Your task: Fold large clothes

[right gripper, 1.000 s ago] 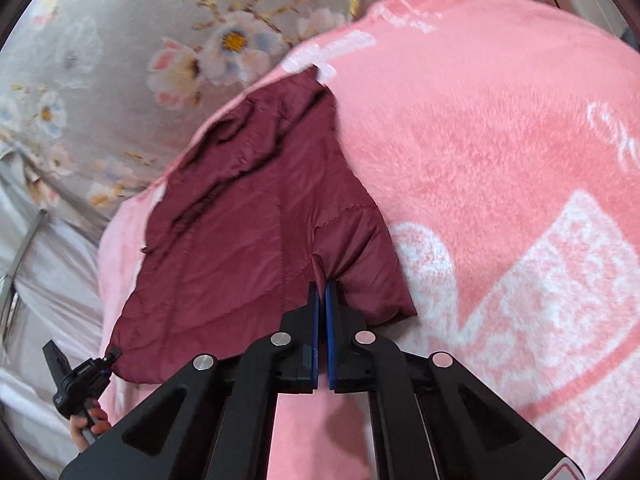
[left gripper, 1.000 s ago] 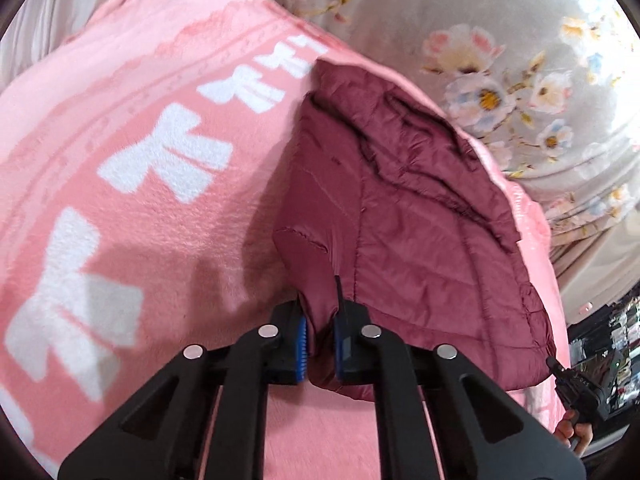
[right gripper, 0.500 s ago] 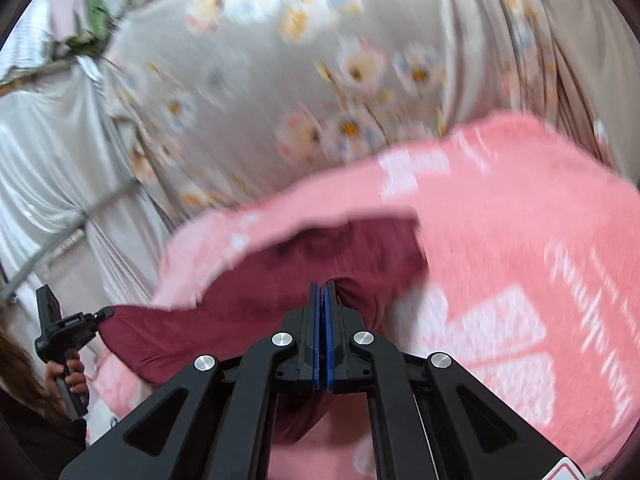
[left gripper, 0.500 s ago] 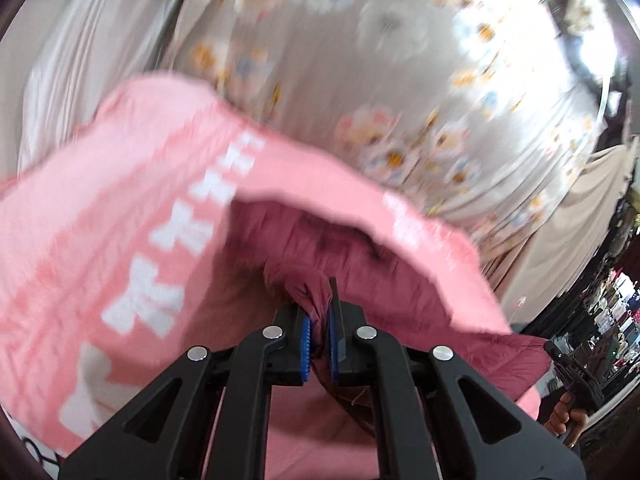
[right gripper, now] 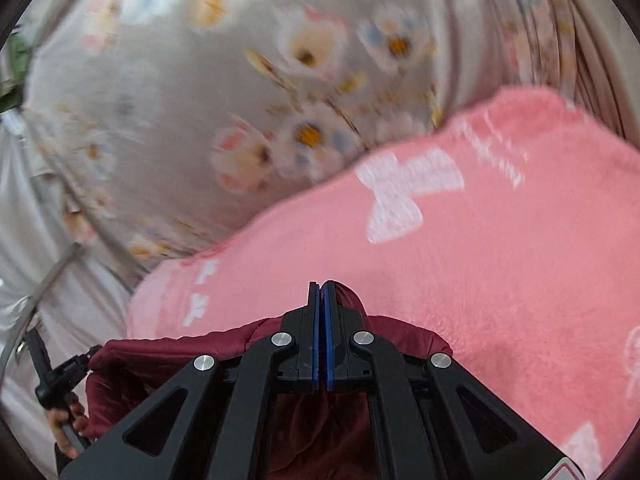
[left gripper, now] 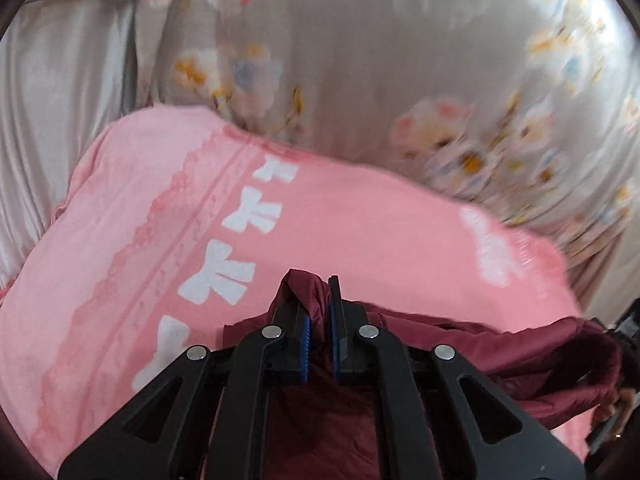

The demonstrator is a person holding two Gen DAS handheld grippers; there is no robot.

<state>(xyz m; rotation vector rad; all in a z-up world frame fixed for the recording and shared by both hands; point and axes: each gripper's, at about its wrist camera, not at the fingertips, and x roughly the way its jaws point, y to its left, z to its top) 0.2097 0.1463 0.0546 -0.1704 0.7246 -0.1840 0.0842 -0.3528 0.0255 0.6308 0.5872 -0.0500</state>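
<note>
While both claws are clenched on the maroon puffer jacket (left gripper: 460, 344), left claw (left gripper: 319, 312) and right claw (right gripper: 322, 312) hold its edge raised above the pink blanket (left gripper: 360, 232). Step judged: mid-fold. Next: carry edge across evenly, then lay flat.

Pink fleece blanket (left gripper: 360, 220) w/ white bow print covers the bed; nothing else seen lying flat on it.

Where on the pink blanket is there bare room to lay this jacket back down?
The pink blanket lies bare ahead of both claws, from the white bow row to the floral curtain. Crowded only near the claws, where the maroon jacket hangs.
</note>
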